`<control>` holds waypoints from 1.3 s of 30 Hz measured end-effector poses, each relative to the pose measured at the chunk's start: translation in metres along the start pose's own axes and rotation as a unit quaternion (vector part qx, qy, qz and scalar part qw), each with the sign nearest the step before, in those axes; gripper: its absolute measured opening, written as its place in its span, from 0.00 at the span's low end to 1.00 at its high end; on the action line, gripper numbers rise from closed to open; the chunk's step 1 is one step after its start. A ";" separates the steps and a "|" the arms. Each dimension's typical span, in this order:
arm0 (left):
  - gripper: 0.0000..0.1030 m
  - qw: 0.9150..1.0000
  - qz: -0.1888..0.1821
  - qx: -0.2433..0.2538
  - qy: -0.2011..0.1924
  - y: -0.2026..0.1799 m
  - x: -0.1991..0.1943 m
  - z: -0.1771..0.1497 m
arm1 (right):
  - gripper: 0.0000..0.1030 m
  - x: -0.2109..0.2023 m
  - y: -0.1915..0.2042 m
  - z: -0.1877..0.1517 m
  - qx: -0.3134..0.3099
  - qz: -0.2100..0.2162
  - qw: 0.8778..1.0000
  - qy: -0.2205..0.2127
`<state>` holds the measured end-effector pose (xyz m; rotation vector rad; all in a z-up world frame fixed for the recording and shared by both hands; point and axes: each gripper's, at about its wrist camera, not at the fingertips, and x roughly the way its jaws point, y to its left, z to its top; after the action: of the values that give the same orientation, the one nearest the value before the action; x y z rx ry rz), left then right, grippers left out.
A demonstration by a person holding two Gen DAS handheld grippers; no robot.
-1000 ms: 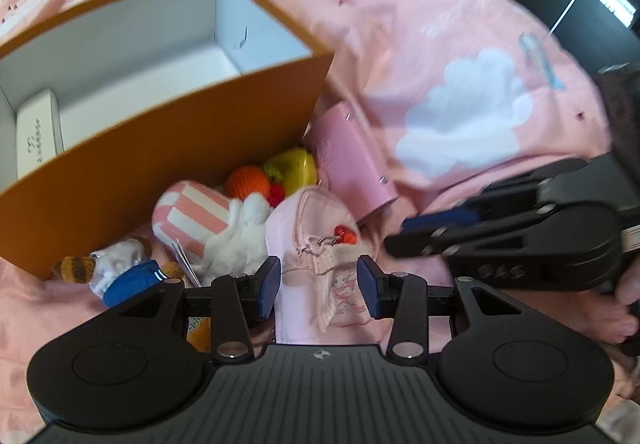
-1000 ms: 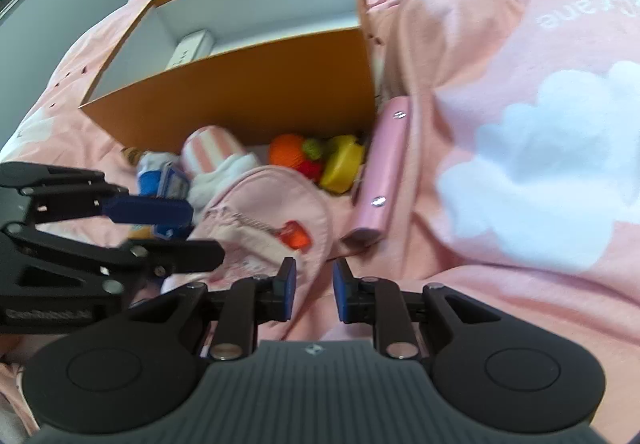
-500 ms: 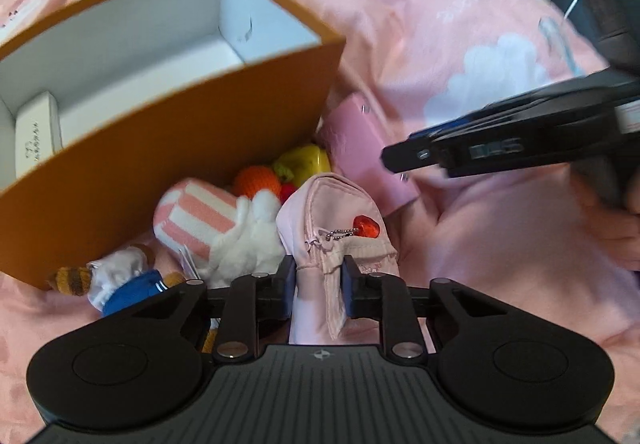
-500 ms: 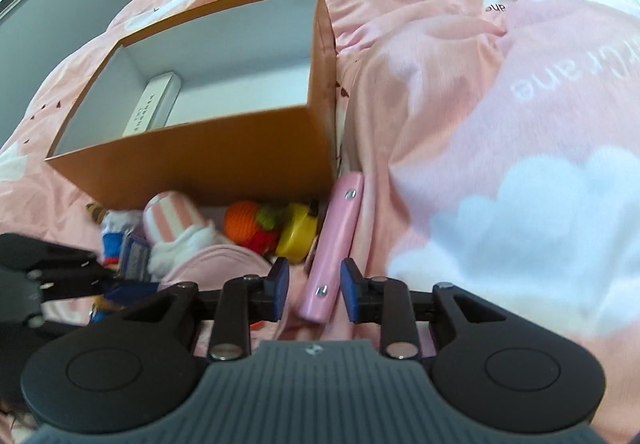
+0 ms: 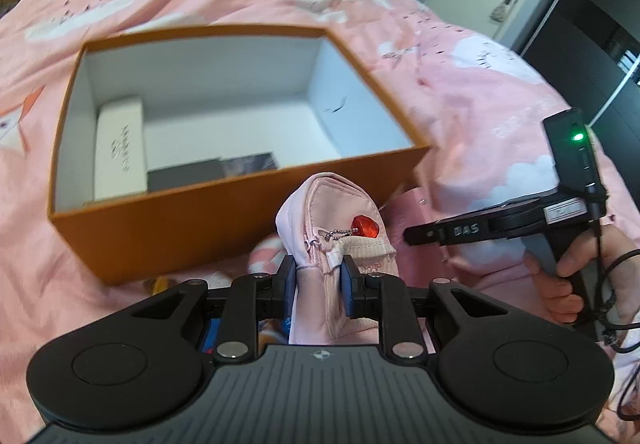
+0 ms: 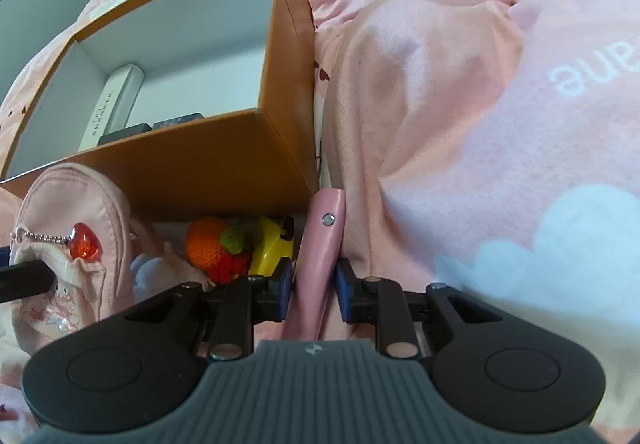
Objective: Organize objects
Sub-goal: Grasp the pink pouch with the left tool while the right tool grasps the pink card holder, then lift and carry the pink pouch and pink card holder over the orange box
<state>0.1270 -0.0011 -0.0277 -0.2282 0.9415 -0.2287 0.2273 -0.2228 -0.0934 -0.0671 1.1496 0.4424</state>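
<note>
The left tool (image 5: 319,282) was clamped on a pink pouch (image 5: 332,220), its blue pads pressing the fabric from both sides, and held it upright just in front of the near wall of an orange box (image 5: 240,212). A red heart charm (image 5: 365,226) on a bead chain hung from the pouch's zipper. The box sat open on a pink bed cover (image 5: 460,84) printed with white clouds; inside it, a white case (image 5: 119,146) lay along the left wall and two dark flat items (image 5: 212,170) lay against the near wall. In the right wrist view the right tool (image 6: 310,290) straddled a pink case (image 6: 320,260) with a silver stud; the case lay on the bed beside the box's near right corner, and its near end ran between the pads, with a narrow gap showing on each side, so the jaws looked part-open and not yet gripping. Left of that case, against the box wall, sat a yellow toy (image 6: 274,250) and a crocheted orange (image 6: 208,242) touching a red crocheted piece (image 6: 230,268). The pouch (image 6: 72,244) appeared at the left of that view, raised above the other toys. The right hand (image 5: 568,276) gripped its tool's handle at the edge of the left wrist view.
</note>
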 end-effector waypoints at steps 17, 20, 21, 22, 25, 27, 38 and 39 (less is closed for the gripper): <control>0.24 0.998 -0.047 -0.047 -0.020 0.013 -0.016 -0.008 | 0.19 -0.070 0.023 -0.009 -0.046 -0.004 0.997 -0.065; 0.24 0.996 -0.064 -0.052 -0.044 0.011 -0.030 -0.001 | 0.19 -0.089 0.030 -0.006 -0.059 -0.001 0.995 -0.084; 0.24 0.995 -0.070 -0.052 -0.052 0.010 -0.035 0.002 | 0.19 -0.095 0.034 -0.004 -0.063 0.000 0.994 -0.090; 0.24 0.994 -0.075 -0.053 -0.062 0.010 -0.041 0.005 | 0.19 -0.100 0.036 -0.002 -0.066 0.002 0.993 -0.096; 0.24 0.991 -0.083 -0.053 -0.086 0.010 -0.054 0.016 | 0.19 -0.116 0.041 0.004 -0.071 0.012 0.991 -0.115; 0.24 0.990 -0.085 -0.053 -0.097 0.011 -0.059 0.025 | 0.19 -0.128 0.044 0.009 -0.075 0.017 0.988 -0.132; 0.24 0.985 -0.076 -0.074 -0.134 0.030 -0.045 0.093 | 0.19 -0.140 0.056 0.063 -0.066 0.050 0.976 -0.202; 0.24 0.986 -0.073 -0.080 -0.130 0.033 -0.038 0.098 | 0.19 -0.137 0.056 0.067 -0.063 0.052 0.976 -0.204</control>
<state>0.1884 0.0500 0.0474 -0.4653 0.6843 -0.2507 0.2192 -0.1949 0.0667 -0.0244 0.7216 0.5905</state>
